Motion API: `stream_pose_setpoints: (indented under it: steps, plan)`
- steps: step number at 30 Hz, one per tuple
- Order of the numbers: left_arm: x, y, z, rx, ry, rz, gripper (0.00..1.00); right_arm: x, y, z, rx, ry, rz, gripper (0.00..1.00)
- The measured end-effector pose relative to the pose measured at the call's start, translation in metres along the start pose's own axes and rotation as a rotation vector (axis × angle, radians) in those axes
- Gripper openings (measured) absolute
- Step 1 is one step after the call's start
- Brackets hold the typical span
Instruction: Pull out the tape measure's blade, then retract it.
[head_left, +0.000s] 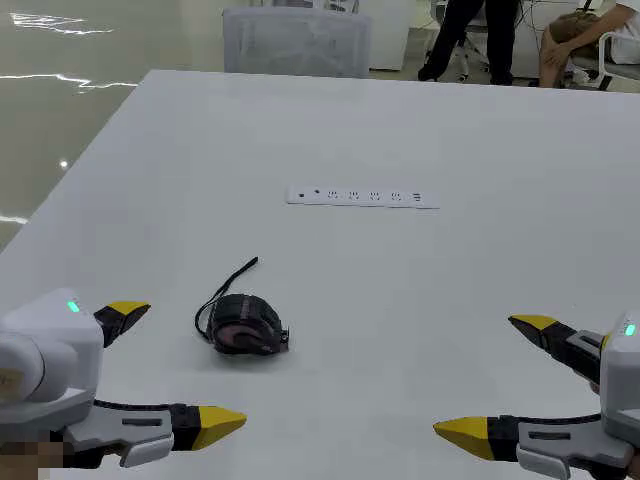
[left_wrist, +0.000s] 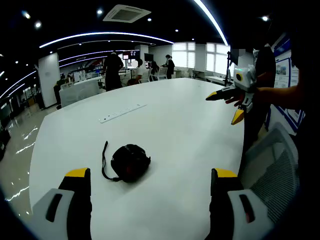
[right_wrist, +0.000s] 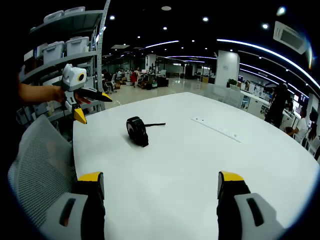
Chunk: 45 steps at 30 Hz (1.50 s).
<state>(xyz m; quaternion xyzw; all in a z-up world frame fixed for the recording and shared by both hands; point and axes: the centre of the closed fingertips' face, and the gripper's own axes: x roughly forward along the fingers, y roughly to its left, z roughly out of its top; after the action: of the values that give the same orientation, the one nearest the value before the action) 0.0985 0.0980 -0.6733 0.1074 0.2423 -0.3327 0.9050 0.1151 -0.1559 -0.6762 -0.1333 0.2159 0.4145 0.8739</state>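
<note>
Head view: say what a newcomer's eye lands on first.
The black tape measure lies alone on the white table, left of centre. The yellow-tipped left claw and right claw, both open, frame it from the bottom corners. A white power strip lies farther back.

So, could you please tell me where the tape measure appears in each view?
Head view: tape measure lower left of centre.
Left gripper view: tape measure lower left of centre.
Right gripper view: tape measure just left of centre.
Shared landmark: the white power strip.
</note>
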Motion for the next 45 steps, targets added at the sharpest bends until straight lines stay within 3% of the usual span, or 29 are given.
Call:
stream_pose_setpoints:
  steps: [11,20,32,45]
  plan:
    - [0.006,0.003,0.007,0.014,-0.006,-0.006,0.98,0.001,-0.005,0.0,-0.002,0.003,0.0,0.97]
    - [0.007,0.008,0.005,0.027,0.0,-0.01,0.97,0.002,-0.005,0.0,-0.008,0.008,0.015,0.96]
    - [0.007,0.013,0.003,0.088,0.037,-0.039,0.95,0.004,-0.006,0.004,-0.062,0.008,0.078,0.89]
    - [0.009,0.021,0.002,0.17,0.078,-0.087,0.9,0.012,-0.012,0.009,-0.154,0.048,0.173,0.83]
